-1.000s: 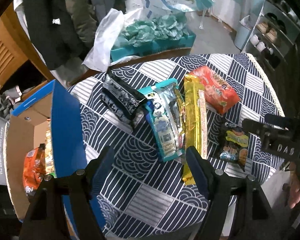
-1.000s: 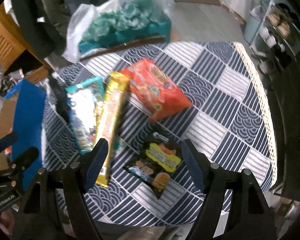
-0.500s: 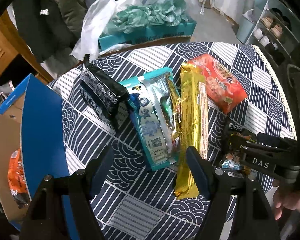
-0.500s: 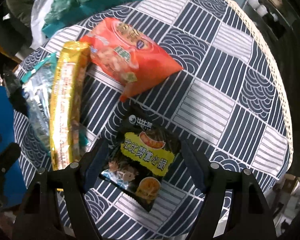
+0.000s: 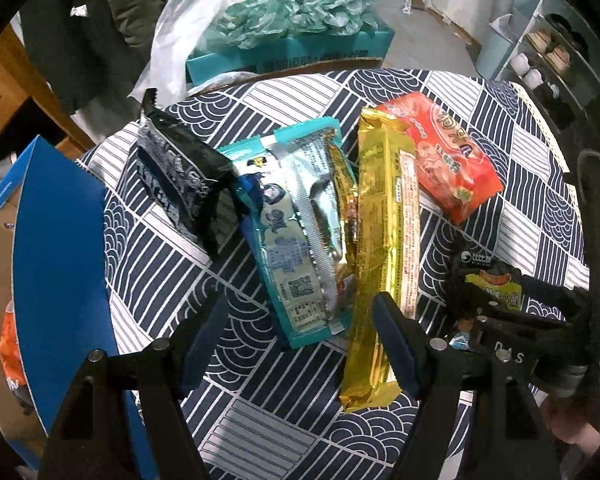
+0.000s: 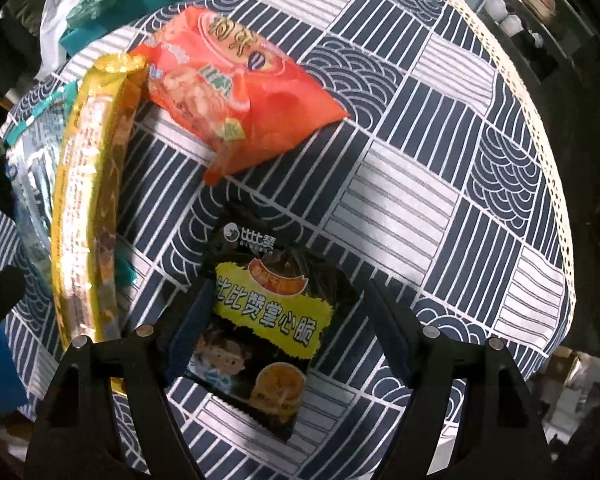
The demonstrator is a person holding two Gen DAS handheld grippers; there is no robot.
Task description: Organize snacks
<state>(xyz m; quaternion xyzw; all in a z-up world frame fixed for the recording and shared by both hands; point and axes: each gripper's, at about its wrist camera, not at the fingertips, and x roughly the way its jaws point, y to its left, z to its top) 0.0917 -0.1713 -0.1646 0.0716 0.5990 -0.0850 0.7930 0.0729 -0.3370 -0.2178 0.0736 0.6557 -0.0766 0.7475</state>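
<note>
Round counter [image 6: 440, 92] under navy patterned cloth, five snack packs laid out. Right tongs [image 6: 288, 332] pointing down, released, straddling the small black-and-yellow snack pack [image 6: 268, 312] at near centre; left pad looks just against the pack edge, right pad apart, no squeeze visible. Left tongs [image 5: 300, 340] released too, hovering over the near end of the teal-and-silver pack [image 5: 296, 240], nothing clamped. Long gold pack [image 5: 384, 248] just right of the teal one, overlapping it slightly; orange pack [image 5: 440, 156] far right, touching the gold; black crinkled pack [image 5: 180, 176] far left. Blue-sided cardboard box [image 5: 60, 248] off the left counter edge, some orange packet already inside. Step in hand, by judgement: pre-grasp on the black-and-yellow pack with the right, likely parallel approach on teal with the left. Next move calls for: dropping the last bit, closing across the pack's narrow width, lifting clear, carrying left to the box. Risk: thin foil slipping or folding under the pads; gold pack dragged along if the left closes off-centre.
</note>
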